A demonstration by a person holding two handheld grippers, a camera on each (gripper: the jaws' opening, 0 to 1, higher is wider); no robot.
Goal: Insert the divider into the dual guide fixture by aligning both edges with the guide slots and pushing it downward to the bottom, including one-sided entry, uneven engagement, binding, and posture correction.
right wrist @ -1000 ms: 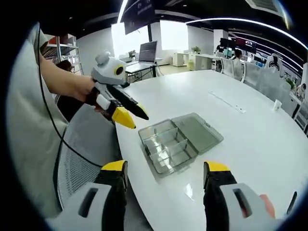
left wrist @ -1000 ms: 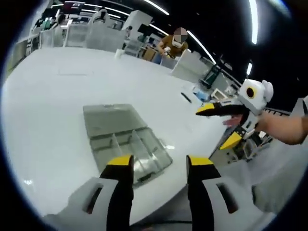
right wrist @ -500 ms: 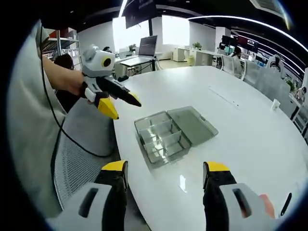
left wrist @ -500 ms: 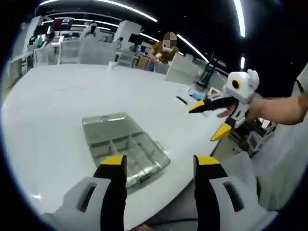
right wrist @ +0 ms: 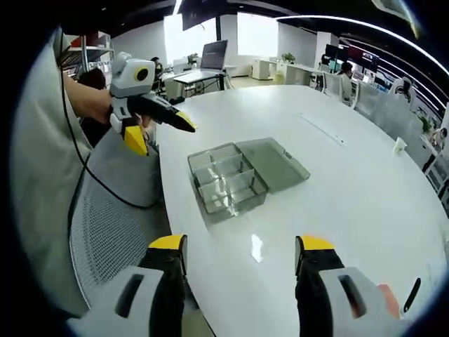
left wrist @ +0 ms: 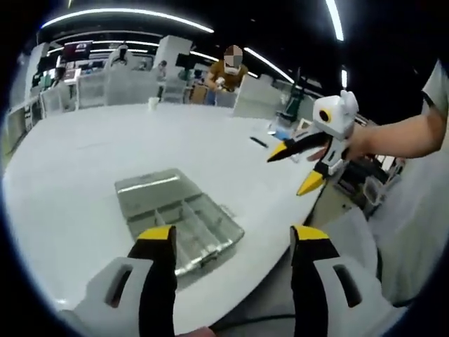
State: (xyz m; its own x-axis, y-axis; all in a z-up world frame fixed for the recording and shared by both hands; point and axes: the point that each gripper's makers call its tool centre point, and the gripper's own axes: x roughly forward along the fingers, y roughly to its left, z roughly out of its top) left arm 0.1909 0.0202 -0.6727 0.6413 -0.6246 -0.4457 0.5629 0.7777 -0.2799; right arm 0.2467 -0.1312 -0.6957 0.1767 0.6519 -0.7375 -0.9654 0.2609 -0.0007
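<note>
Hovering open-fingered, both grippers (left wrist: 231,242) (right wrist: 238,249) flank unlabelled fixture (right wrist: 228,179).

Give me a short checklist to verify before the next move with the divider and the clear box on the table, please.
1. Left gripper open and empty: ok.
2. Right gripper open and empty: ok.
3. Clear box lies open on the white table, lid flat beside it: ok.
4. Both grippers are off the box, held near the table edge: ok.
5. Loose divider located for pickup: cannot tell; dividers show standing inside the box.
6. Guide slots visible for alignment: cannot tell, too small.
</note>
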